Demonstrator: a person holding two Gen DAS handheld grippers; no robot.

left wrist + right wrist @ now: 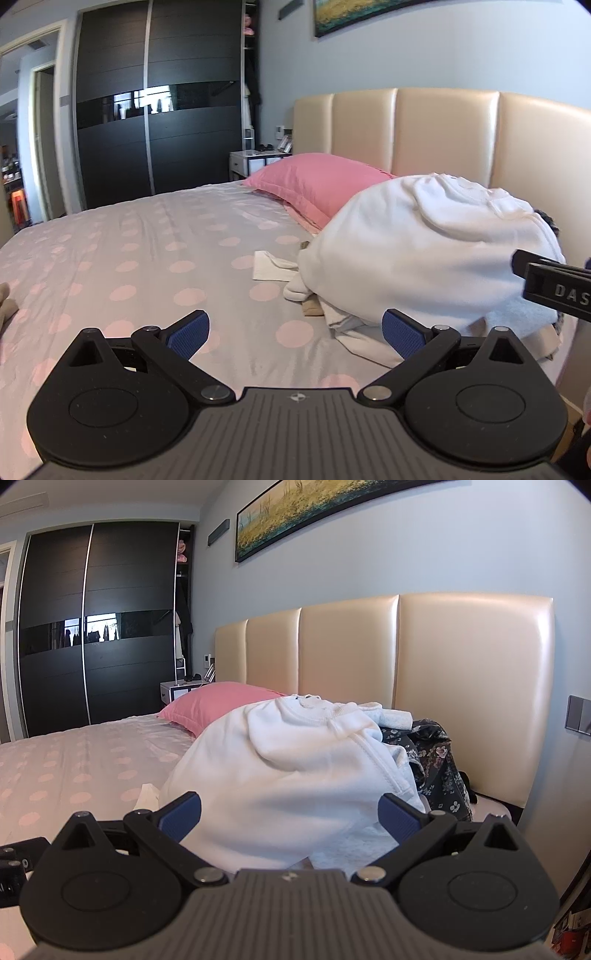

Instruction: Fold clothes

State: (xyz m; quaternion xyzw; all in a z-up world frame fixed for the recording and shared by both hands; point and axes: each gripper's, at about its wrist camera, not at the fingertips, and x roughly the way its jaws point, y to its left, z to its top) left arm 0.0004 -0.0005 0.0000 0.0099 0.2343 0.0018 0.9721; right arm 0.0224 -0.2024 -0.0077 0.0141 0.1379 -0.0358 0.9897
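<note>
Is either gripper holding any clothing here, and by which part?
Nothing is held: left gripper and right gripper are both open, short of the white garment.

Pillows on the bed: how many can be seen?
1. A pink pillow lies at the headboard end, left of the white clothes pile. A second pink edge shows beneath it, and the pile may hide more.

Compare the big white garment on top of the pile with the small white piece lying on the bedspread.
The big white garment is bulky and mounded over other clothes; the small white piece lies flat and alone on the dotted bedspread. The garment shows thick seams and a ribbed edge; the piece looks thin, with a few creases. The garment fills much of the left wrist view; the piece is far smaller. Both are white and unfolded.
</note>
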